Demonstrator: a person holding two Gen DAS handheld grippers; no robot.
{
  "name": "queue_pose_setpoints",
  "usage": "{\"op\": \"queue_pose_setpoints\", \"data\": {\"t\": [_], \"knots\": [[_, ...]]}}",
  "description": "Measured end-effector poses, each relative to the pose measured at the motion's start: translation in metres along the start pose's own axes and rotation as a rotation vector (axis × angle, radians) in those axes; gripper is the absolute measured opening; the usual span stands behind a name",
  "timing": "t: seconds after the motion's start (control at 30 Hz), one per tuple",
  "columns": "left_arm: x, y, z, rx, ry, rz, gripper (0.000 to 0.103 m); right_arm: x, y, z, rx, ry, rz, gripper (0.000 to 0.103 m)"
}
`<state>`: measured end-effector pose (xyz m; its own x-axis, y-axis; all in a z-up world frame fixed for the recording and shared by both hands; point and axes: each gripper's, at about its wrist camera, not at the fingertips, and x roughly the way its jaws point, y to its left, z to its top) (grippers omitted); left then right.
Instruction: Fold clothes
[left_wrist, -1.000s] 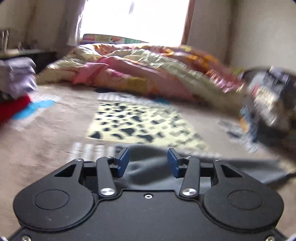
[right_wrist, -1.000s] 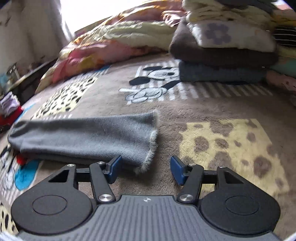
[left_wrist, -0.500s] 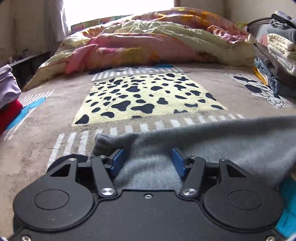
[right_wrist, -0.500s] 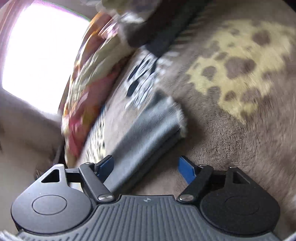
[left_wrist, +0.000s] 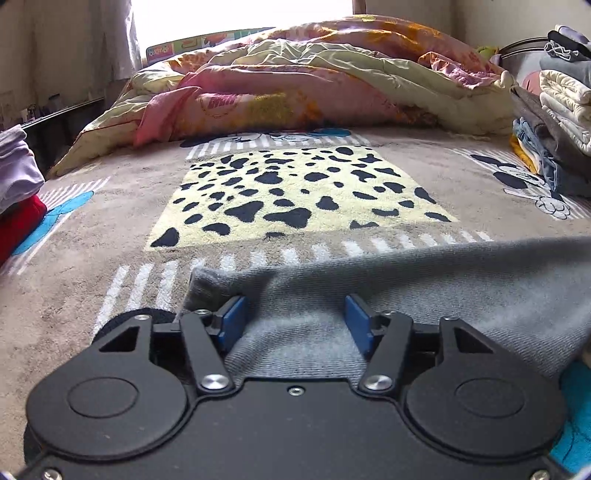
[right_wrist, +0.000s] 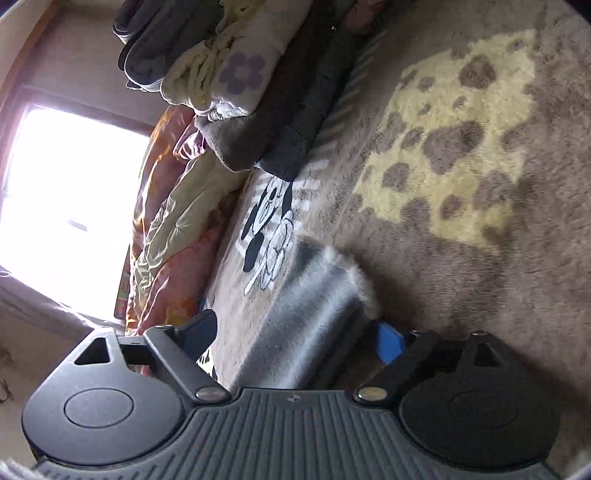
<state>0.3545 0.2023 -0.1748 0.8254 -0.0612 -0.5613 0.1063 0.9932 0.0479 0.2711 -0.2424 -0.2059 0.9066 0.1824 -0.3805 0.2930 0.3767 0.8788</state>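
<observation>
— Fingers on both grippers?
— Left gripper (left_wrist: 295, 317) and right gripper (right_wrist: 295, 338) both gape, straddling opposite ends of the grey knit garment (left_wrist: 424, 280).
— Lying how?
— Flat on the blanket (left_wrist: 110, 221), long axis running between them.

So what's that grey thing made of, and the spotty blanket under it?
The grey garment looks like a knitted fabric, maybe wool or acrylic: fine ribbed rows show up close, matte, with a fuzzy frayed end. The spotty blanket looks like plush fleece, probably synthetic: short, soft pile with printed spots. Both tongs, left and right, are open around the garment.
</observation>
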Motion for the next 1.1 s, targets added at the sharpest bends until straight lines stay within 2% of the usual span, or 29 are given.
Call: {"op": "queue_pose_setpoints", "data": {"t": [0.13, 0.17, 0.2, 0.23, 0.27, 0.47, 0.6, 0.67, 0.87, 0.97, 1.03, 1.07, 1.1], "knots": [[0.0, 0.0, 0.001, -0.002, 0.001, 0.0, 0.058, 0.01, 0.01, -0.002, -0.05, -0.013, -0.039, 0.088], [0.0, -0.001, 0.001, -0.003, 0.001, 0.001, 0.058, 0.011, 0.01, -0.004, -0.059, -0.018, -0.041, 0.078], [-0.001, -0.001, 0.001, -0.003, 0.002, 0.001, 0.058, 0.013, 0.007, -0.005, -0.05, -0.016, -0.033, 0.049], [-0.001, -0.001, 0.002, -0.003, 0.003, 0.002, 0.058, 0.017, 0.0, -0.006, -0.01, 0.001, -0.017, 0.03], [-0.002, -0.002, 0.002, 0.0, 0.004, 0.005, 0.058, 0.02, -0.01, -0.007, 0.043, 0.012, -0.008, 0.016], [-0.011, -0.008, 0.003, 0.033, 0.018, 0.003, 0.058, 0.005, -0.017, 0.001, 0.04, 0.003, 0.087, 0.016], [-0.018, -0.019, 0.003, 0.054, 0.027, -0.08, 0.058, -0.018, -0.015, 0.025, -0.008, -0.001, 0.111, 0.016], [-0.02, -0.031, 0.002, 0.088, 0.016, -0.085, 0.058, -0.03, -0.02, 0.041, 0.004, -0.032, 0.119, 0.016], [-0.038, -0.078, 0.008, 0.2, -0.064, -0.08, 0.058, -0.054, -0.023, 0.077, -0.039, -0.08, 0.12, 0.013], [-0.051, -0.106, 0.012, 0.269, -0.139, -0.076, 0.058, -0.057, -0.031, 0.079, -0.017, -0.069, 0.089, 0.013], [-0.057, -0.121, 0.013, 0.291, -0.176, -0.108, 0.058, -0.061, -0.035, 0.073, -0.01, -0.055, 0.061, 0.017], [-0.059, -0.128, 0.012, 0.304, -0.183, -0.119, 0.058, -0.064, -0.037, 0.066, -0.012, -0.041, 0.041, 0.026], [-0.059, -0.135, 0.01, 0.32, -0.19, -0.131, 0.058, -0.065, -0.038, 0.06, -0.008, -0.03, 0.024, 0.054]]}}
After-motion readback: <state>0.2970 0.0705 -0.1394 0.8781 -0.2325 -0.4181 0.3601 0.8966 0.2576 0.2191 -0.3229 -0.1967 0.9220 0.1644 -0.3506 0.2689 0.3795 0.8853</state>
